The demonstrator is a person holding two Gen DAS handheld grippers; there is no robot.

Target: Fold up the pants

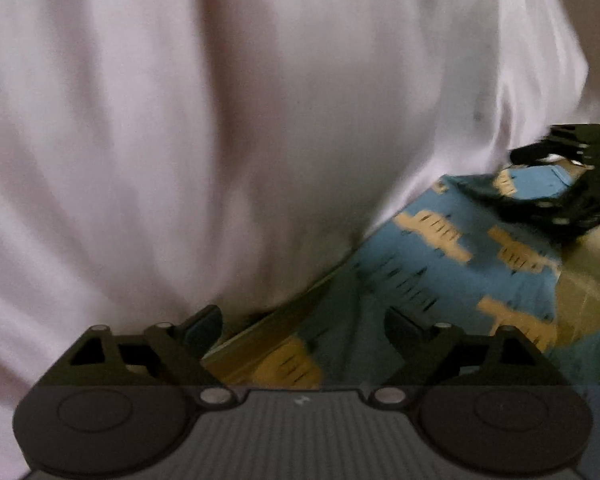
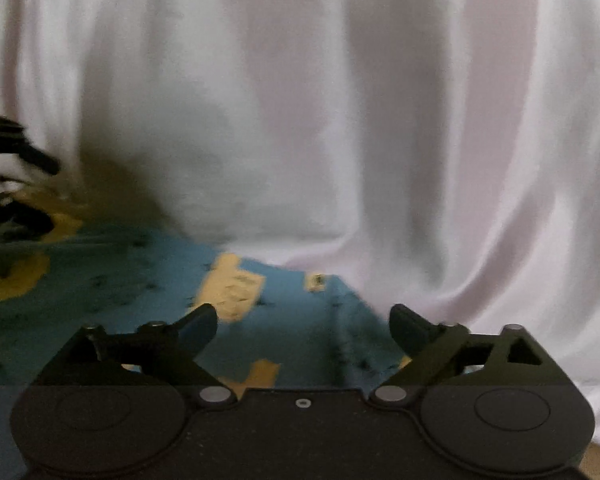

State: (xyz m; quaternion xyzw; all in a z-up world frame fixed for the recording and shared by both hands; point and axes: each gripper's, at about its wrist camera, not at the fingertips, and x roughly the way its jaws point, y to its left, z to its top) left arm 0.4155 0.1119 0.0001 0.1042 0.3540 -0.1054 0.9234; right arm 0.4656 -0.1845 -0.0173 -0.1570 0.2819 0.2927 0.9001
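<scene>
Pale pinkish-white pants [image 1: 204,140] fill most of the left wrist view, lying in soft folds on a blue cloth with yellow patches [image 1: 440,264]. My left gripper [image 1: 302,326] stands open at the fabric's lower edge with nothing between its fingers. In the right wrist view the same pants [image 2: 340,120] rise in folds ahead and to the right. My right gripper [image 2: 302,326] is open over the blue cloth [image 2: 140,280], just short of the fabric edge, holding nothing. Each gripper shows in the other's view: the right one [image 1: 568,184], the left one [image 2: 12,184]. Both frames are blurred.
The blue and yellow patterned cloth covers the surface under the pants. A tan strip [image 1: 260,332], perhaps the surface's edge, shows near the left gripper's fingers.
</scene>
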